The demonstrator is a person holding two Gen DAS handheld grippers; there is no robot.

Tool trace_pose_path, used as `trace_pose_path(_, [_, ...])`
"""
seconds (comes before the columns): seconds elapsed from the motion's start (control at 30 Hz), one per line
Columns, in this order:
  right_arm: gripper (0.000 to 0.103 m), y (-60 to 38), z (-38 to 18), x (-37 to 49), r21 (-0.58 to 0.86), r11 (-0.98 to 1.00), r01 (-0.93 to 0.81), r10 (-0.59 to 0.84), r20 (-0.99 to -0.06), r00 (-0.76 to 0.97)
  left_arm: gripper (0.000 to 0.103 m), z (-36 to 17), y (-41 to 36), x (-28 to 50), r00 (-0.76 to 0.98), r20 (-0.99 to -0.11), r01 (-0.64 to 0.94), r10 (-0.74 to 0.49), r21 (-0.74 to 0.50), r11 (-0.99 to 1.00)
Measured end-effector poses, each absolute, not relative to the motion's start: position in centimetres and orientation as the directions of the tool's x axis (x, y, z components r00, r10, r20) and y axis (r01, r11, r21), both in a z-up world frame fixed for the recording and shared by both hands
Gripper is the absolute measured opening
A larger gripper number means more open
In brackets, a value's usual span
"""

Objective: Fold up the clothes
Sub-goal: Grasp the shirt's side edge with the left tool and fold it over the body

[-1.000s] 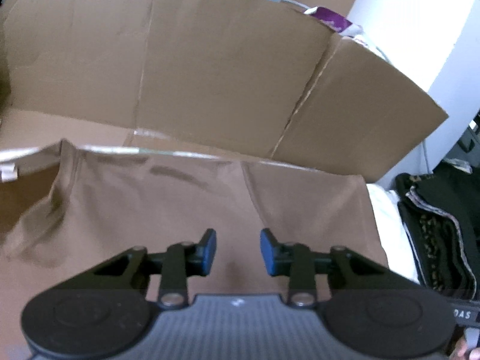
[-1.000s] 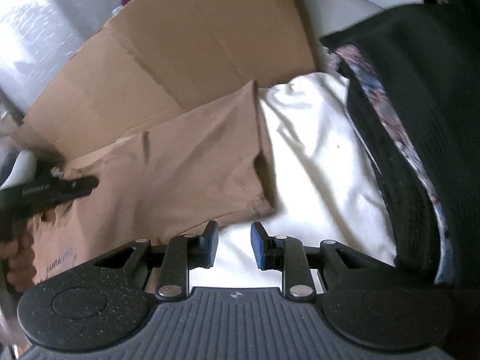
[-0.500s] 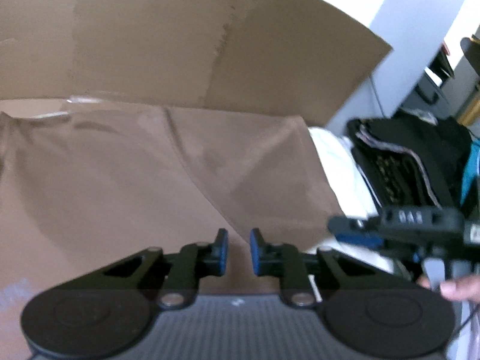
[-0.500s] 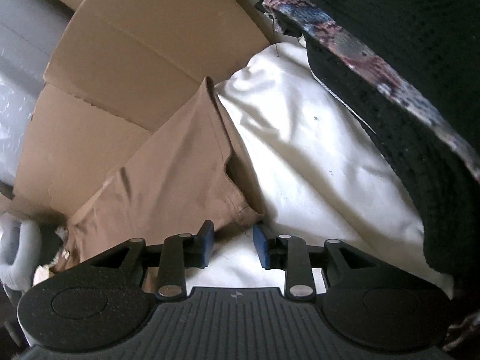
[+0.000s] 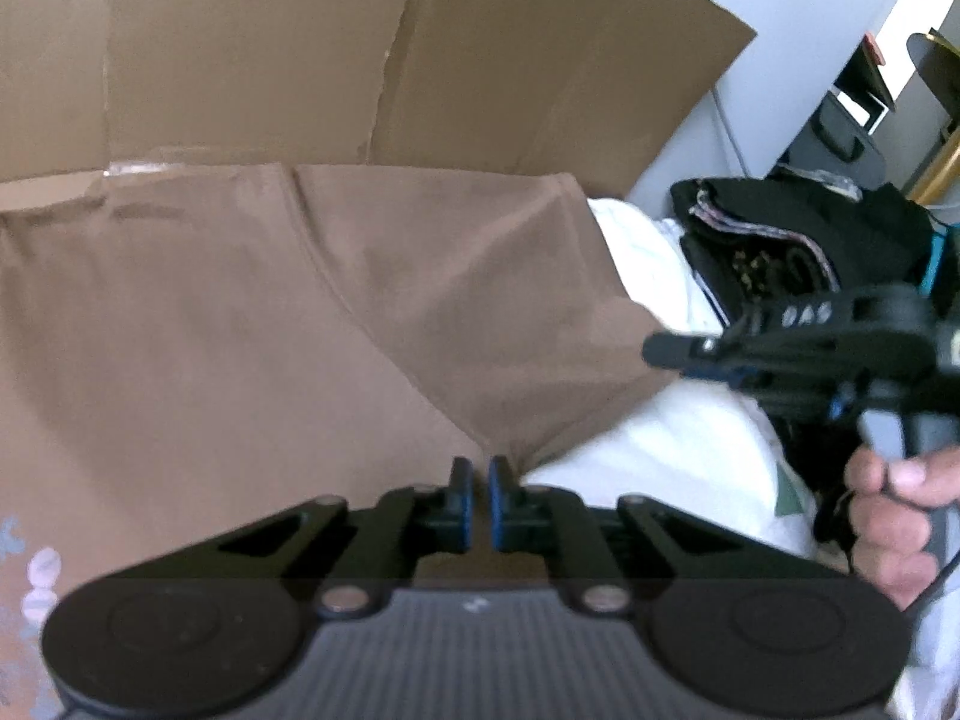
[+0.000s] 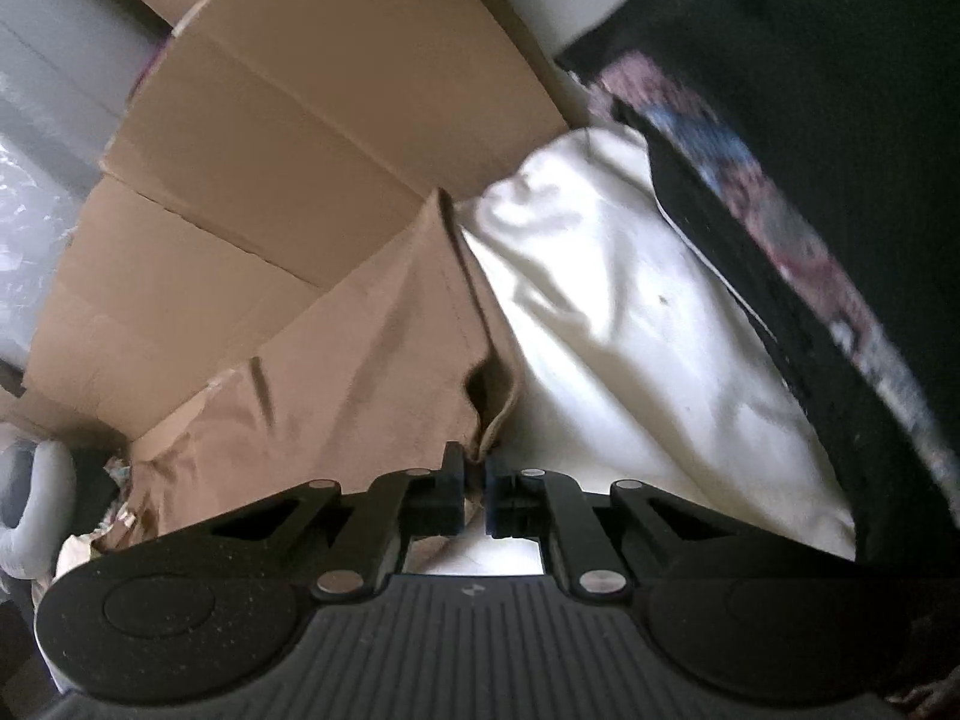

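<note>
While spread mostly flat over creased corrugated cardboard [image 5: 252, 60], soft matte brown T-shirt [image 5: 210, 312] not yet folded: first fold only being set up. Left gripper [image 5: 478, 489] pressed together, pinching cloth at underarm seam; right gripper [image 6: 474, 489] pinching hemmed sleeve edge. Beside it, rumpled white fabric [image 6: 630, 324] and stacked dark patterned garments [image 5: 798, 240].

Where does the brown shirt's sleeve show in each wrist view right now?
Left wrist: the brown shirt's sleeve spans centre to right, ending beside the white cloth.
Right wrist: the sleeve runs up the centre, its cuff at the jaws.
Shared landmark: the cardboard behind.
</note>
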State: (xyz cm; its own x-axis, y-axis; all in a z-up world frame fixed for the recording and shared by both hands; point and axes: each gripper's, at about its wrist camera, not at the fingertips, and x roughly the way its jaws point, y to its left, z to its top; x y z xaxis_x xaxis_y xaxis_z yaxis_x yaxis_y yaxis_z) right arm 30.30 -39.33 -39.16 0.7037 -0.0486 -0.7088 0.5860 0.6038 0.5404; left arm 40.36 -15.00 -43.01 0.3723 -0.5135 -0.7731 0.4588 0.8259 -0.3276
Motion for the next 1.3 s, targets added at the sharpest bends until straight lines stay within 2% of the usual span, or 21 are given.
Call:
trace_pose_path(0.43, [0.003,-37.8,-34.5,31.6,0.544,0.709,0.449,-0.013,-0.626,0.78,0.005,-44.2,-14.7,40.9,0.345,-0.77,0.346,-0.536,-0.426,0.836])
trace_pose_path(0.67, [0.003,-36.3,-33.8,32.5,0.557,0.731,0.394,0.031,-0.604,0.796,0.0,-45.7,-13.4,40.9,0.344,-0.747,0.123,-0.569,-0.565,0.816])
trace_pose_path(1.3, [0.003,-31.7,-33.6,33.3,0.618,0.741,0.263,0.198,-0.576,0.793,0.003,-50.5,-11.0,40.1,0.394,-0.635,-0.336,-0.664,-0.772,0.54])
